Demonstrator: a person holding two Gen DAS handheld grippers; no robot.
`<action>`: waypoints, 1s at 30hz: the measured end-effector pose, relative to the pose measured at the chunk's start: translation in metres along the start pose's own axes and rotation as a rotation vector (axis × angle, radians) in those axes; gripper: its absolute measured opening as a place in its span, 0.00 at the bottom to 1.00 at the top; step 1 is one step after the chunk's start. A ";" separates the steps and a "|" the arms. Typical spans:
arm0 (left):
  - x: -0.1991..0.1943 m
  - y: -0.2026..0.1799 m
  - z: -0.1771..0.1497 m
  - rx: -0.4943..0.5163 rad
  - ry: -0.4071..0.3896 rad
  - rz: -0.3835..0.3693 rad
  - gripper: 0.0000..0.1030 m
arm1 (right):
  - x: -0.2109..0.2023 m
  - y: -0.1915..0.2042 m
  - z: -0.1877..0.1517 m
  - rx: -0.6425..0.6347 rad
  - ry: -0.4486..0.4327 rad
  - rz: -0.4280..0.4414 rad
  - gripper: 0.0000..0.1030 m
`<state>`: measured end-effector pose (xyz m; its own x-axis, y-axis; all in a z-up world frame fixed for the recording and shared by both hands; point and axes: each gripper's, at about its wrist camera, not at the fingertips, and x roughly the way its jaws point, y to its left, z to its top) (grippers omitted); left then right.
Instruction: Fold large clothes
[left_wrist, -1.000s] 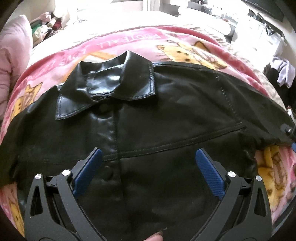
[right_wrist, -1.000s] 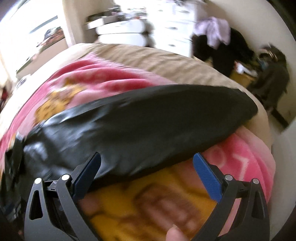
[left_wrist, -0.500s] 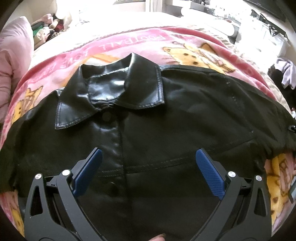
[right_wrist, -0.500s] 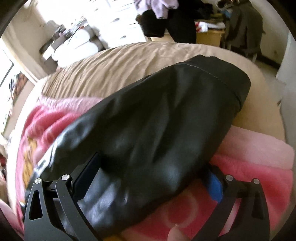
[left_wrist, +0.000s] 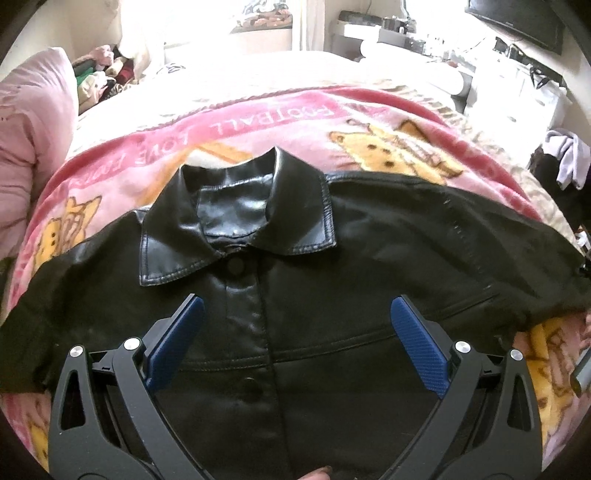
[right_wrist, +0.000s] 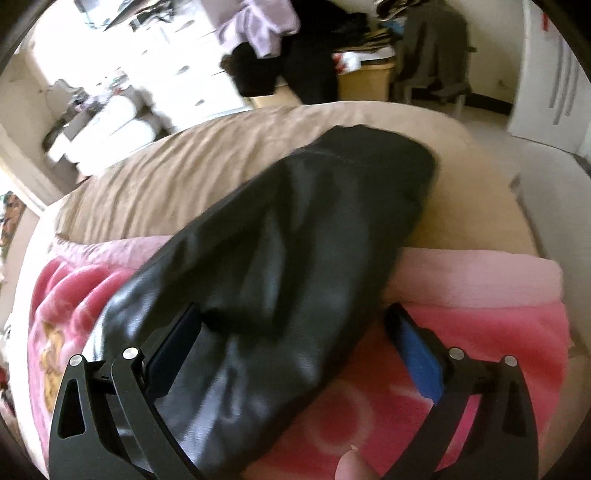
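Note:
A black leather jacket (left_wrist: 332, 280) lies front-up and buttoned on a pink cartoon blanket (left_wrist: 258, 125), collar (left_wrist: 236, 221) toward the far side. My left gripper (left_wrist: 295, 321) is open and empty, hovering over the jacket's chest below the collar. In the right wrist view one black sleeve (right_wrist: 295, 251) stretches away across the blanket (right_wrist: 480, 295) onto a tan sheet (right_wrist: 207, 184). My right gripper (right_wrist: 291, 332) is open, its jaws on either side of the sleeve low over it; contact is unclear.
A pink pillow (left_wrist: 33, 147) lies at the left. White drawers (right_wrist: 184, 74), hanging clothes (right_wrist: 266, 29) and a chair (right_wrist: 432, 55) stand beyond the bed's far edge. The bed's rounded edge (right_wrist: 517, 206) is near the sleeve's cuff.
The left gripper has drawn back and down the jacket's front. The right gripper has swung along the sleeve toward its cuff and lowered so that the sleeve lies between its jaws.

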<state>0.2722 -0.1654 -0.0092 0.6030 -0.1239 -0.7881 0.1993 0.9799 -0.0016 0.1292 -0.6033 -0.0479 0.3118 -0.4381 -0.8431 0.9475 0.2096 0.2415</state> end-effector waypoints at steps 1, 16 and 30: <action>-0.002 -0.001 0.000 -0.001 -0.005 0.001 0.92 | 0.003 0.000 0.002 -0.008 0.002 -0.009 0.96; -0.025 -0.004 -0.001 0.002 -0.037 -0.011 0.92 | 0.006 -0.003 0.020 -0.080 -0.060 0.268 0.13; -0.065 0.034 0.026 -0.128 -0.043 -0.095 0.92 | -0.147 0.070 -0.012 -0.365 -0.179 0.876 0.09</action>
<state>0.2598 -0.1277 0.0578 0.6190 -0.2204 -0.7538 0.1581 0.9751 -0.1553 0.1488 -0.5137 0.0866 0.9324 -0.1175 -0.3419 0.3026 0.7710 0.5603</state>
